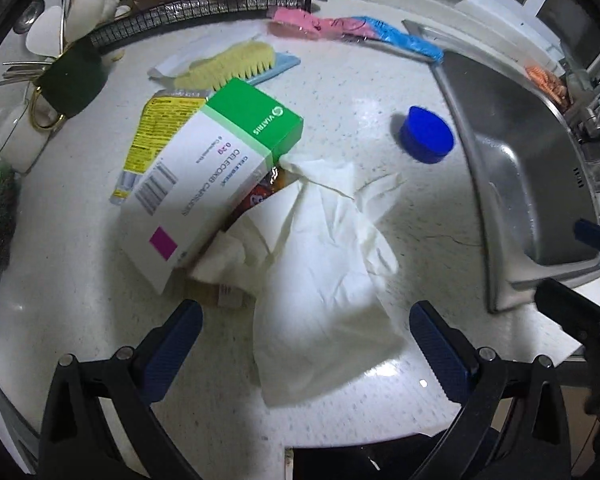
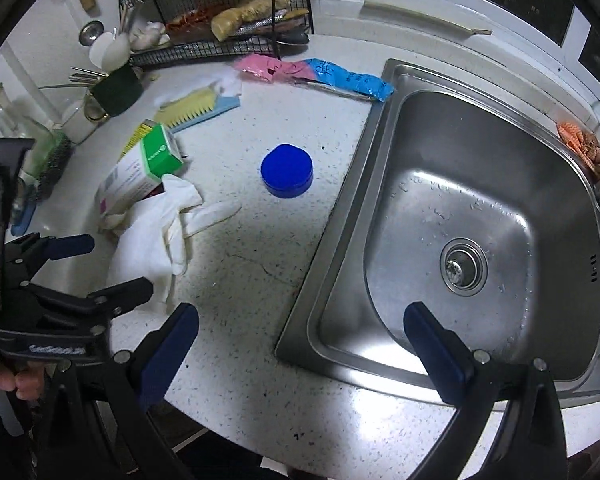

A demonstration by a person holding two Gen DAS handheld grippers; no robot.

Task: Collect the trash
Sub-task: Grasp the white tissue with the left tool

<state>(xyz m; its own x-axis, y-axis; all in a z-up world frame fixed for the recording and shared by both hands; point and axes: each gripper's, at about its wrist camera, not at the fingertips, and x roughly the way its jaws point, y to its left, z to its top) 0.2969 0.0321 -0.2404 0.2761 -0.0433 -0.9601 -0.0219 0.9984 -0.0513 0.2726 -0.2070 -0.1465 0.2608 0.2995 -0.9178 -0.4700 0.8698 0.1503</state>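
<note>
Left gripper with blue-padded fingers spread wide over the countertop's front edge, right gripper likewise wide apart, nothing between either pair

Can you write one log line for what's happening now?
left gripper: open over white glove | right gripper: open, empty | blue lid: on counter

We are seeing a crumpled white tissue lying flat on the counter, its far edge tucked under a tilted green-and-white medicine box. A yellow wrapper is peeking out beneath the box. A round blue cap is sitting apart, near the sink.
</note>
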